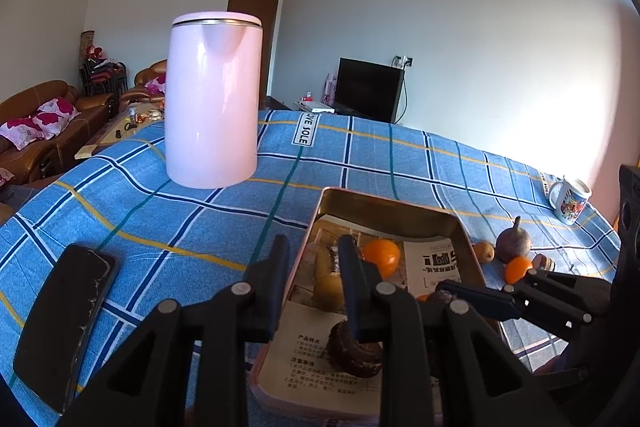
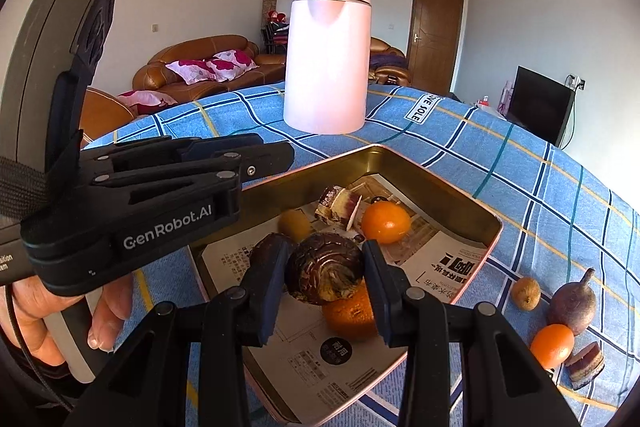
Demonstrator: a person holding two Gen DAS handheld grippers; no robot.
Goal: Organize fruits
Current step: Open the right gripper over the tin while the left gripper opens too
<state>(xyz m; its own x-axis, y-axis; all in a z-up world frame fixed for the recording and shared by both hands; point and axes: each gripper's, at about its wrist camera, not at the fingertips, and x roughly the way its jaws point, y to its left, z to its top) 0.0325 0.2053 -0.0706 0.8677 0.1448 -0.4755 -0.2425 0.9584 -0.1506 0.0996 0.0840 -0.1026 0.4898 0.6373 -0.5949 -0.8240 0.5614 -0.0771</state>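
Observation:
A gold metal tray (image 2: 436,183) lined with newspaper holds an orange (image 2: 386,223), a yellow-brown fruit (image 2: 294,225), a cut purple piece (image 2: 340,207) and a dark fruit (image 2: 266,251). My right gripper (image 2: 325,277) is shut on a dark brown round fruit (image 2: 324,271), held just above a second orange (image 2: 348,315) in the tray. My left gripper (image 1: 314,247) straddles the tray's left wall (image 1: 300,259), one finger outside and one inside, shut on it. In the right wrist view the left gripper (image 2: 286,155) reaches in from the left, held by a hand (image 2: 60,323).
On the blue checked cloth right of the tray lie a small brown fruit (image 2: 526,293), a purple pear-shaped fruit (image 2: 572,303), an orange (image 2: 552,345) and a cut slice (image 2: 586,363). A pink kettle (image 1: 212,99) stands behind, a phone (image 1: 64,327) at left, a mug (image 1: 570,201) far right.

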